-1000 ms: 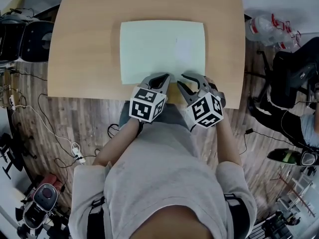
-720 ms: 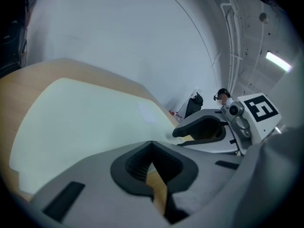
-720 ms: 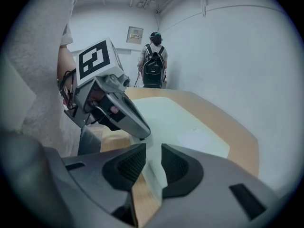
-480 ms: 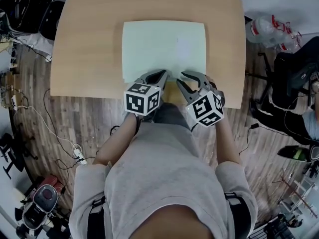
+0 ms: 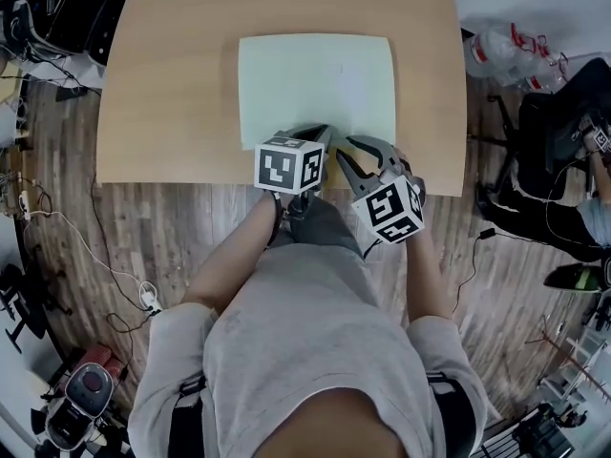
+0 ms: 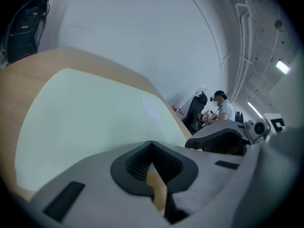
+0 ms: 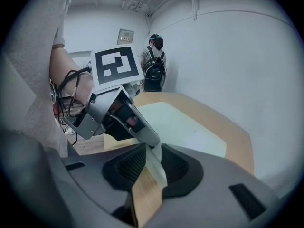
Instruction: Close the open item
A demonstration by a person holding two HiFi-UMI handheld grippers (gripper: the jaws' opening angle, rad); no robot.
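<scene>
The left gripper (image 5: 313,134) has rolled and edged in beside the right gripper (image 5: 346,151). Both sit at the near edge of the pale green sheet (image 5: 315,74), which lies flat mid-table (image 5: 162,84). Both tongs stand narrowly apart and hold nothing. That sheet looks like the only candidate to close, and it's untouched.

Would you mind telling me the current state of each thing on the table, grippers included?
Pale green sheet: lying flat on the table, no part raised.
Left gripper: jaws slightly apart, nothing between them, at the sheet's near edge.
Right gripper: jaws apart, nothing gripped, also at the near edge.
</scene>
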